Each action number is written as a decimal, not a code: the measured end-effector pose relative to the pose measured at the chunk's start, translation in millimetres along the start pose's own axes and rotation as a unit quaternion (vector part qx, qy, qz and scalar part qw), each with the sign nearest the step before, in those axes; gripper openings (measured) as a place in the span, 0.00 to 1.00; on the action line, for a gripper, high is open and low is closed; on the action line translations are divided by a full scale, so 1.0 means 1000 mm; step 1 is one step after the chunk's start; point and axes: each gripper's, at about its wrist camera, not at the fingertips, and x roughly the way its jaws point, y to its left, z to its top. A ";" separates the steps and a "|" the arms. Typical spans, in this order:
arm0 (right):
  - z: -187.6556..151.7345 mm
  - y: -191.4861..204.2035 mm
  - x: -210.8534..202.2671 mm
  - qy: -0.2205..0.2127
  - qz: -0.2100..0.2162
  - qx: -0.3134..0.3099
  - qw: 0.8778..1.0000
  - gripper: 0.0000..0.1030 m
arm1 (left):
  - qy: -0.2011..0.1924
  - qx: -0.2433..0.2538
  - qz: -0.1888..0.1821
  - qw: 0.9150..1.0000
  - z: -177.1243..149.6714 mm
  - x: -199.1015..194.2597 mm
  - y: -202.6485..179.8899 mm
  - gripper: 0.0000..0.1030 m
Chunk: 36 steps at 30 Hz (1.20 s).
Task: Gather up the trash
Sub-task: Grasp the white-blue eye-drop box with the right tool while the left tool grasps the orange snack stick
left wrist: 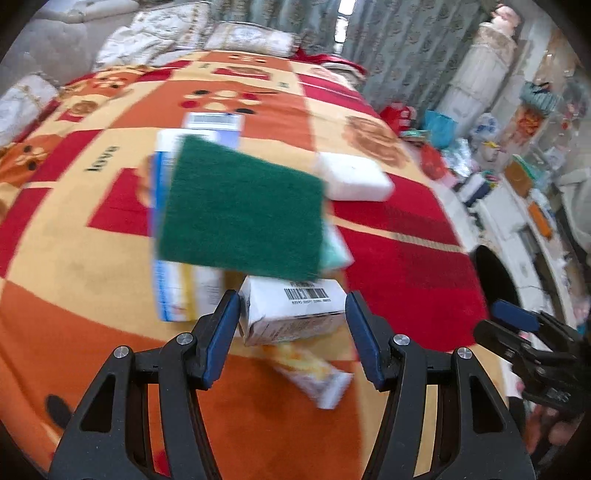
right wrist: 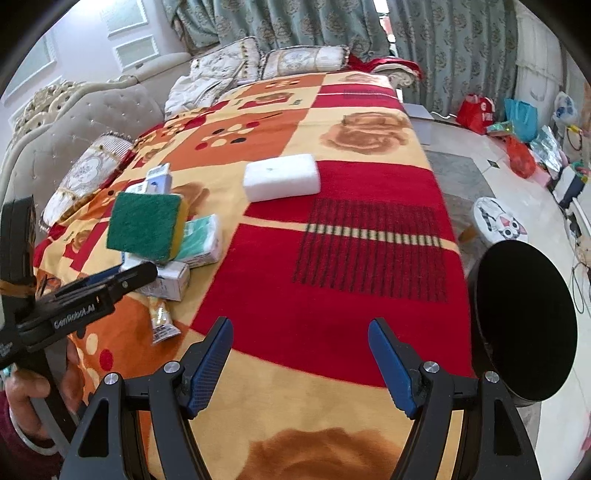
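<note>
Left gripper (left wrist: 291,317): jaws part-open, nothing gripped; it hangs over the near end of the trash pile, a small white carton (left wrist: 291,314) showing between the blue pads (left wrist: 221,332), contact not clear through the blur. A hand (right wrist: 33,391) in a dark red sleeve holds it.

Right gripper (right wrist: 301,354): jaws open wider, empty, above bare blanket (right wrist: 332,295) well to the right of the pile.

Black round bin (right wrist: 528,321): just off the blanket's right edge, beside the right gripper, mouth tilted toward the camera.

Trash pile, left part of the patterned red, orange and cream blanket, from nearest:
- crumpled yellow and white tube (right wrist: 160,319), lying flat, nearest item;
- the small white carton with barcode, just beyond it;
- green and yellow scouring sponge (right wrist: 146,225), green face up, resting on top of the cartons;
- green and white tissue pack (right wrist: 203,240), just right of the sponge;
- blue and white boxes (right wrist: 157,181), partly under and behind the sponge.

White sponge block (right wrist: 282,177): alone, apart from the pile, further up the blanket.

Cushions (right wrist: 306,59) and curtain (right wrist: 295,26): far end.
</note>
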 end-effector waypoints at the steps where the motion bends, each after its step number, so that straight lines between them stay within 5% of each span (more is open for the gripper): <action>1: 0.000 -0.004 0.000 0.001 -0.004 0.005 1.000 0.71 | 0.001 0.001 -0.009 1.000 -0.001 0.000 -0.004 0.56; 7: 0.002 -0.028 -0.003 -0.001 -0.017 0.036 0.999 0.71 | -0.020 0.090 -0.070 0.993 -0.020 -0.029 -0.049 0.65; 14: 0.002 -0.024 -0.006 -0.002 -0.009 0.038 0.999 0.72 | 0.030 0.088 -0.155 0.984 -0.034 -0.050 -0.048 0.65; 19: -0.001 -0.006 0.001 0.010 0.011 0.025 1.000 0.72 | 0.020 0.095 -0.129 0.987 -0.037 -0.067 -0.038 0.65; 23: -0.006 0.019 0.012 0.027 0.052 0.008 0.998 0.72 | 0.012 0.095 -0.050 0.994 -0.036 -0.070 -0.017 0.65; 30: -0.014 0.050 0.041 0.046 0.048 -0.016 0.998 0.71 | 0.021 0.017 0.014 1.000 -0.033 -0.055 0.025 0.65; 34: -0.013 0.055 0.051 0.057 0.073 -0.006 0.996 0.52 | 0.022 -0.002 0.022 1.000 -0.030 -0.046 0.026 0.65; 36: -0.012 0.059 0.049 0.058 0.068 -0.013 0.996 0.52 | 0.025 -0.008 0.029 0.999 -0.026 -0.041 0.023 0.65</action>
